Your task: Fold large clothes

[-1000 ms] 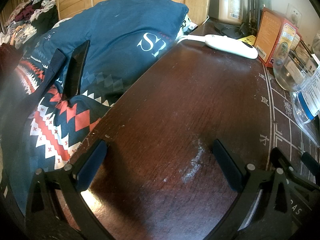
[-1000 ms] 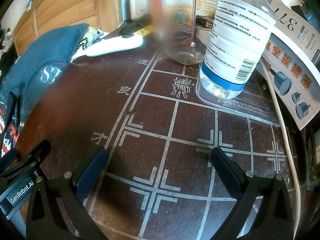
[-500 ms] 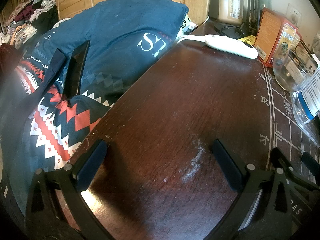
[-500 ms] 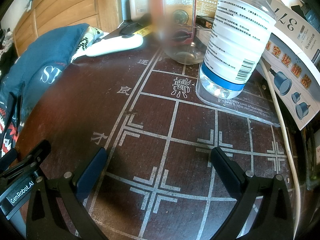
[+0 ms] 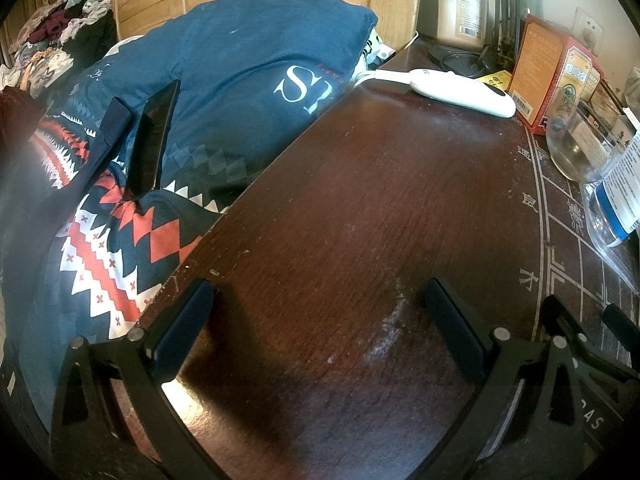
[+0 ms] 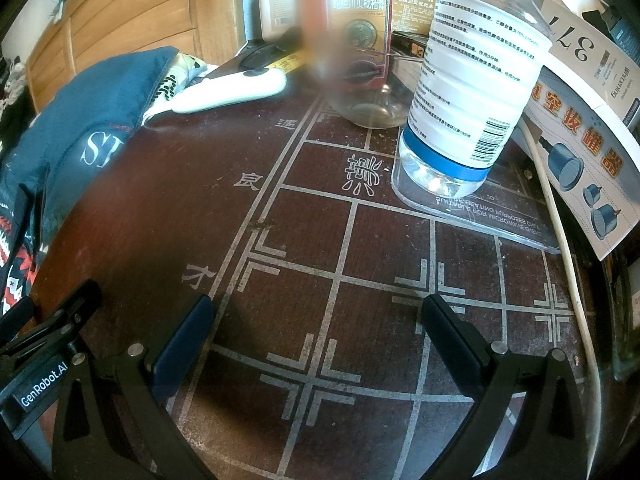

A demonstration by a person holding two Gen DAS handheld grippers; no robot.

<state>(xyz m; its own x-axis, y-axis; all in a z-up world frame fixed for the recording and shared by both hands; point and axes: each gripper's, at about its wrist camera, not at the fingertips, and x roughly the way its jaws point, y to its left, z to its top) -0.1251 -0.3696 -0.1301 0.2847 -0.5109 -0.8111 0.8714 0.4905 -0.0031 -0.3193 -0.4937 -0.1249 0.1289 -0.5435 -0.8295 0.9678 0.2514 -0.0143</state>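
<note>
Both grippers, left gripper (image 5: 316, 312) and right gripper (image 6: 316, 328), low over table (image 5: 360, 200), fingers wide apart, empty.

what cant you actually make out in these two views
- Left wrist view: the dark blue patterned garment runs off the left edge, so its full shape is cut off.
- Left wrist view: the plastic bottle is cut by the right edge.
- Right wrist view: the upper part of the glass jar is smeared by blur, hiding part of the red box behind it.
- Right wrist view: the bottle's cap is cut off by the top edge.
</note>
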